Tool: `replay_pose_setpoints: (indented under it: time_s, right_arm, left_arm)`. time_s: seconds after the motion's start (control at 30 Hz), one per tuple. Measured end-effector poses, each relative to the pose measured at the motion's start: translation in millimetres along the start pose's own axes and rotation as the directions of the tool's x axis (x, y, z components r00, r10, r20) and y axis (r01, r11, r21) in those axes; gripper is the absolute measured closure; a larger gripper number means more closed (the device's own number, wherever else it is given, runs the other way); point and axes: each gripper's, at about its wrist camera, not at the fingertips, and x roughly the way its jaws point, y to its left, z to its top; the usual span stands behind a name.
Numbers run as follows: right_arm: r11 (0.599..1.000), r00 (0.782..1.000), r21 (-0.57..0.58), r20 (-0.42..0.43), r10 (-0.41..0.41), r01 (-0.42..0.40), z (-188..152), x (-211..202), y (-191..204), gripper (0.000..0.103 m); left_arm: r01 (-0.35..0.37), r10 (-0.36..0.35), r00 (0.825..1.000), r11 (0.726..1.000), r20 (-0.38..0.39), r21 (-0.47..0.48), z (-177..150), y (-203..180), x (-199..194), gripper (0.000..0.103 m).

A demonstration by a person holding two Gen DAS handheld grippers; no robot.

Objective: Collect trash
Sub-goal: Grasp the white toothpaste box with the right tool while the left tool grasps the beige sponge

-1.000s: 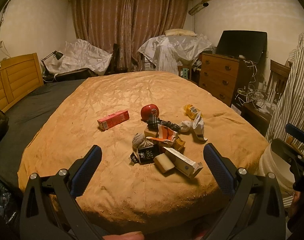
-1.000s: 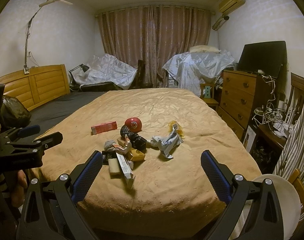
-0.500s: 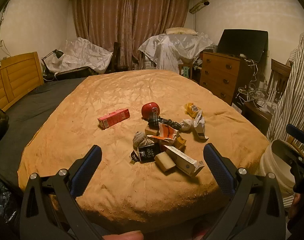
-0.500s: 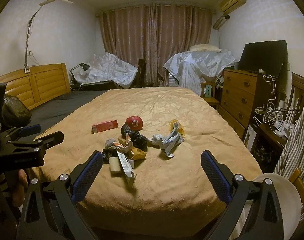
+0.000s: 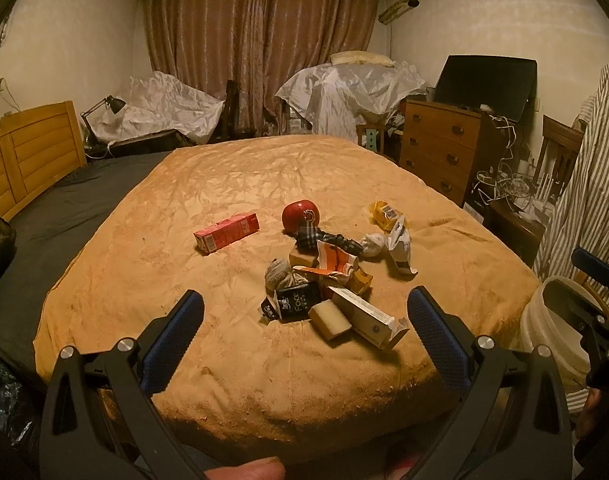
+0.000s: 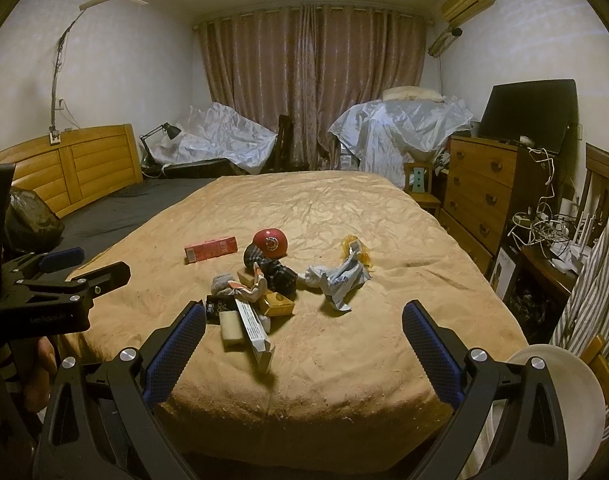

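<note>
Bedroom; a bed (image 5: 232,360) covered with a tan blanket is seen from its foot edge in both wrist views.

Left gripper (image 5: 304,320): held off the foot edge of the bed, jaws spread wide, nothing between them. It is also seen at the left side of the right wrist view (image 6: 60,276).

Right gripper (image 6: 304,328): held likewise off the foot edge, jaws wide apart and empty.

Trash is gathered in a loose heap (image 5: 328,280) near the middle of the bed's foot half, apart from both grippers. Noted in it:
- a long white carton (image 5: 368,316) nearest the foot edge, lying flat, touching a tan block (image 5: 330,320);
- a black packet (image 5: 296,304) just beside the block;
- a grey crumpled wad (image 5: 278,274);
- an orange-and-white torn wrapper (image 5: 334,260) on top of the heap;
- a dark checked cloth piece (image 5: 324,238) lying against a red ball (image 5: 300,216).

A pink box (image 5: 226,232) lies alone, toward the headboard side of the heap. A crumpled white wrapper (image 5: 400,244) and a yellow packet (image 5: 384,212) lie toward the dresser side.

A white bucket (image 5: 556,332) stands on the floor by the bed's foot corner on the dresser side. A wooden dresser (image 5: 440,152) is seen beyond that side of the bed.
</note>
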Motion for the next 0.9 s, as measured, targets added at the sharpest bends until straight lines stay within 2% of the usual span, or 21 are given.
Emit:
replay_pose_setpoints:
  time_s: [0.2, 0.3, 0.43, 0.5, 0.57, 0.63, 0.7, 0.8, 0.87, 0.9]
  right_arm:
    - [0.998, 0.998, -0.023, -0.030, 0.055, -0.056, -7.0, 11.8, 1.5, 0.005]
    - [0.992, 0.990, -0.025, -0.081, 0.119, -0.121, -14.0, 32.8, 4.1, 0.005]
    - [0.981, 0.964, -0.016, -0.190, 0.187, -0.193, -23.5, 83.9, 8.9, 0.005]
    - [0.970, 0.940, -0.027, -0.257, 0.225, -0.240, -27.9, 118.4, 15.4, 0.006]
    - [0.963, 0.920, -0.063, -0.315, 0.231, -0.264, -31.8, 150.3, 25.5, 0.018]
    - [0.958, 0.905, -0.097, -0.364, 0.219, -0.271, -36.1, 176.6, 35.3, 0.045]
    - [0.954, 0.891, -0.119, -0.405, 0.206, -0.275, -41.3, 203.0, 41.9, 0.047]
    - [0.954, 0.873, -0.117, -0.446, 0.198, -0.276, -49.0, 233.9, 43.9, 0.047]
    - [0.954, 0.861, -0.112, -0.470, 0.197, -0.280, -53.8, 249.4, 42.6, 0.058]
    - [0.954, 0.858, -0.109, -0.475, 0.196, -0.278, -55.0, 253.3, 41.5, 0.074]
  left_arm:
    - [-0.010, 0.011, 1.000, 0.999, -0.018, 0.046, -9.9, 4.4, 14.3, 0.005]
    - [0.001, 0.000, 0.998, 1.000, -0.062, 0.019, -13.1, 22.3, 32.7, 0.005]
    - [-0.034, 0.033, 0.988, 0.999, -0.151, -0.006, -24.6, 49.6, 64.2, 0.005]
    - [-0.044, 0.039, 0.977, 0.999, -0.208, -0.019, -34.5, 63.8, 82.1, 0.005]
    - [-0.044, 0.034, 0.965, 0.998, -0.260, -0.033, -42.4, 74.9, 96.1, 0.005]
    - [-0.038, 0.024, 0.956, 0.998, -0.293, -0.043, -52.7, 84.8, 108.5, 0.005]
    - [-0.037, 0.022, 0.948, 0.998, -0.318, -0.041, -61.1, 89.3, 118.0, 0.005]
    - [0.013, -0.030, 0.933, 0.999, -0.359, -0.051, -67.5, 84.3, 132.9, 0.005]
    - [0.053, -0.068, 0.923, 0.997, -0.378, -0.049, -69.4, 72.7, 141.8, 0.007]
    - [0.085, -0.101, 0.915, 0.995, -0.391, -0.059, -69.9, 65.9, 147.1, 0.008]
